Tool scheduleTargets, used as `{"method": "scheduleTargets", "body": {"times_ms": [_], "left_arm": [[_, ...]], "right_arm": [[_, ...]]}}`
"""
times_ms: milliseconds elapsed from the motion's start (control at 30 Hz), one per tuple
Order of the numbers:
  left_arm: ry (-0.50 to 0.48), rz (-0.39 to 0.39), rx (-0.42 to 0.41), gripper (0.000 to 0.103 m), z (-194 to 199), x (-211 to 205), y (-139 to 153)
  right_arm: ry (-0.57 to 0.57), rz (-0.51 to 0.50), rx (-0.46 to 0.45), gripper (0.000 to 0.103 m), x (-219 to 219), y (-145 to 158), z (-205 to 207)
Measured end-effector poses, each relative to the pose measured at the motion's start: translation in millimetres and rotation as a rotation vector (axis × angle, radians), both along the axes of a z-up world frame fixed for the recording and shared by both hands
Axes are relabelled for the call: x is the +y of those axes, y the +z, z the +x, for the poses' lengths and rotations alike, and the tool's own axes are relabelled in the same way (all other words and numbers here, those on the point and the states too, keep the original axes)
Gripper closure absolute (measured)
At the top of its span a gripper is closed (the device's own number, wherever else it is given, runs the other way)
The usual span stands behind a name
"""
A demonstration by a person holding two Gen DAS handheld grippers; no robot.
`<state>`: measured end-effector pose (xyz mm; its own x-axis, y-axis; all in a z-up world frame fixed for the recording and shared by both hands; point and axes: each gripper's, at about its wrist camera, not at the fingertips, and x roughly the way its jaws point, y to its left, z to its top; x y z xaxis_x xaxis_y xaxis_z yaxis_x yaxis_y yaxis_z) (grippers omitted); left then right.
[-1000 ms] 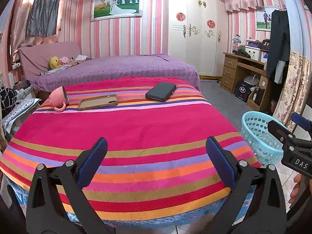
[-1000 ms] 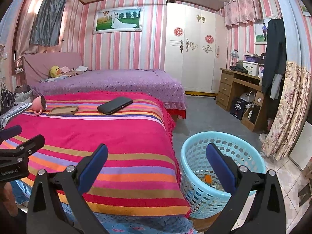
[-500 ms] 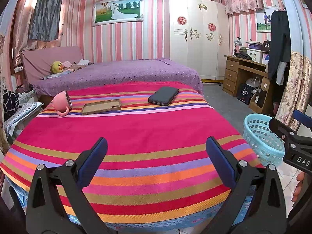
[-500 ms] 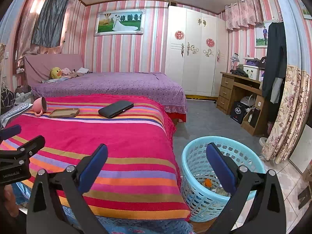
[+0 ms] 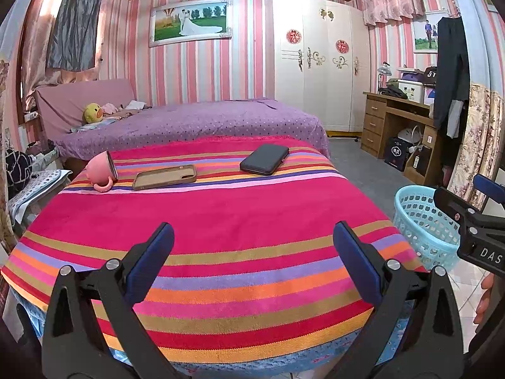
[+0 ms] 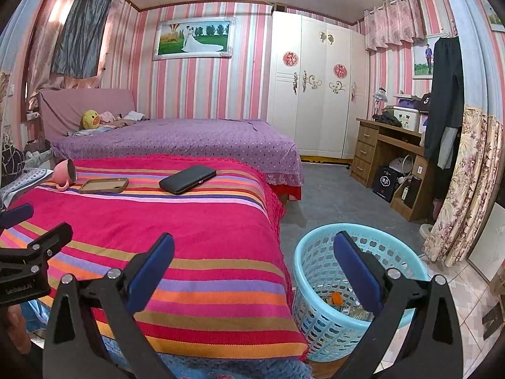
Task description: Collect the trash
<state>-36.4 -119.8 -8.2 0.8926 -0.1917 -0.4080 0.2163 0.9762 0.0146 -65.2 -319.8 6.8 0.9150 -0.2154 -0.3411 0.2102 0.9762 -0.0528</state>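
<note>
Here both tools are held back from the near edge of the striped red, orange and purple blanket (image 5: 221, 214), probably because the collecting looks nearly finished. The left gripper (image 5: 252, 252) has its blue pads spread wide with nothing between them, and the right gripper (image 6: 252, 262) is released the same way, hanging partly over the light blue perforated plastic basket (image 6: 315, 252) on the floor just beside the bed. Inside it lie some small pieces of trash (image 6: 336, 298), one orange; their long axis I cannot tell. On the blanket's far part rest a tipped pink mug (image 5: 99, 172), mouth toward the right, a tan phone case (image 5: 164, 177) lying left to right, and a dark flat wallet (image 5: 264, 159) set diagonally.
</note>
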Motion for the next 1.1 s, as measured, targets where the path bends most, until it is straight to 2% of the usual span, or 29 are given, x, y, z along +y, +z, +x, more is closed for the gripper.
{"method": "scheduleTargets", "body": {"times_ms": [1100], "left_arm": [[0.004,-0.001,-0.005,0.006,-0.8,0.4,0.5]], "right_arm": [[0.004,-0.011,-0.009,0.005,0.4,2.1,1.8]]}}
